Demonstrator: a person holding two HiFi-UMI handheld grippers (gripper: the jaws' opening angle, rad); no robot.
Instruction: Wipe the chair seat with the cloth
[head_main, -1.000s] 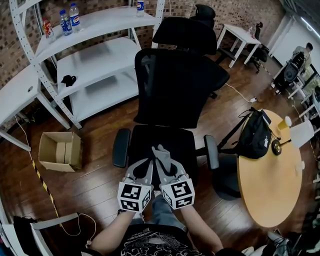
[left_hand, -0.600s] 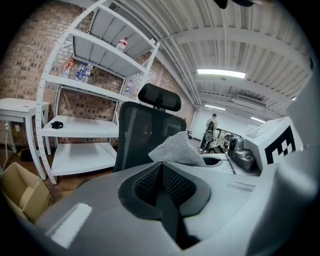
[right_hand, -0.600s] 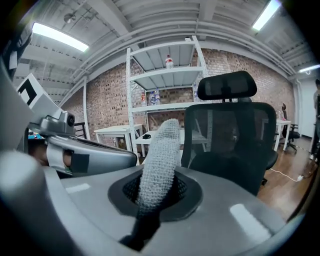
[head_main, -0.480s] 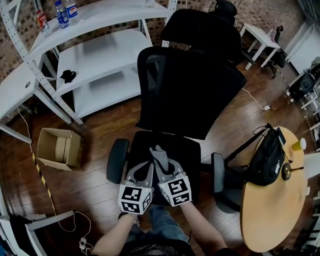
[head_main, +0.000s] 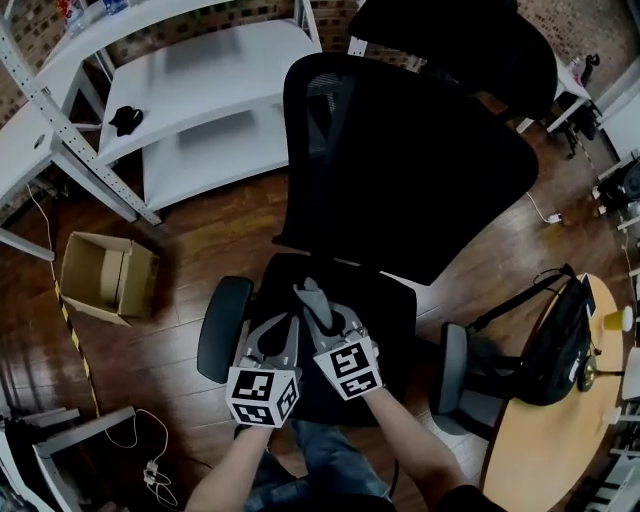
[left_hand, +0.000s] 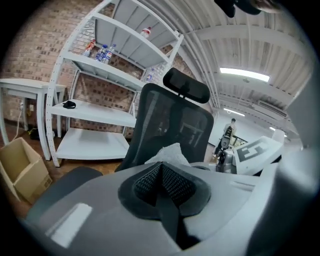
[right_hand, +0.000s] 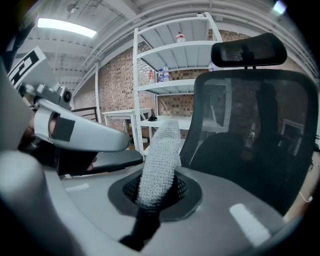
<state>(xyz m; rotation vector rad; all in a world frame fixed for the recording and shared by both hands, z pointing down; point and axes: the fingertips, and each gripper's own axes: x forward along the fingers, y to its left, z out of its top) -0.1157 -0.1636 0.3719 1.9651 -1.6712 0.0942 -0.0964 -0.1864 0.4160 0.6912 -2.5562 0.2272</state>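
A black office chair stands in front of me, its seat (head_main: 375, 335) below a tall mesh backrest (head_main: 400, 160). Both grippers hover side by side over the front of the seat. My right gripper (head_main: 322, 322) is shut on a grey textured cloth (head_main: 312, 298) that sticks forward out of its jaws; in the right gripper view the cloth (right_hand: 160, 160) rises from between them. My left gripper (head_main: 288, 328) is shut with nothing between its jaws (left_hand: 160, 175). From the left gripper view the cloth (left_hand: 170, 152) shows just past them.
Armrests flank the seat at left (head_main: 222, 330) and right (head_main: 455, 372). White shelving (head_main: 200, 100) stands behind at left, a cardboard box (head_main: 105, 280) on the wood floor. A round wooden table (head_main: 560, 450) with a black bag (head_main: 555, 340) is at right. Another black chair (head_main: 470, 50) stands behind.
The head view has dropped closer over the chair, so the seat and backrest look larger. Both grippers stay together over the seat front, the cloth still in the right one.
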